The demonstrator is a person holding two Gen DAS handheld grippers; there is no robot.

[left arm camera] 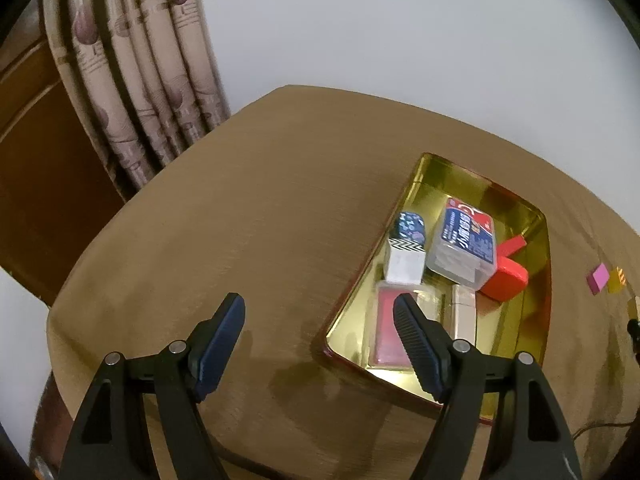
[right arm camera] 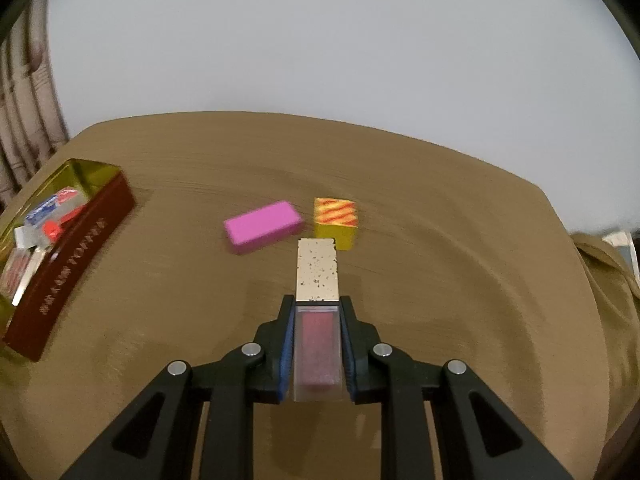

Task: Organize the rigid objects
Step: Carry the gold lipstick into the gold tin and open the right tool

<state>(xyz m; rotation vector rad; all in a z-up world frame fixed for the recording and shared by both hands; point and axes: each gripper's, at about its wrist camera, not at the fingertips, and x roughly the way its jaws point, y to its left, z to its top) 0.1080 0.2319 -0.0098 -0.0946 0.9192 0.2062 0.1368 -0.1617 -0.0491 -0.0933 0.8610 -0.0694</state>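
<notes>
My right gripper is shut on a clear oblong bottle with pink contents and a speckled gold cap, held above the brown tablecloth. Just beyond the cap lie a pink block and a yellow cube with orange stripes. My left gripper is open and holds nothing; its right finger hangs over the near corner of a gold-lined tin. Inside the tin lie a similar pink bottle, a white box with a dark patterned cap, a clear box with a blue label and a red object.
The tin's dark red outer wall stands at the left of the right wrist view. A striped curtain and a brown door are behind the table's left edge. The tablecloth spreads left of the tin. A cable trails at the lower right.
</notes>
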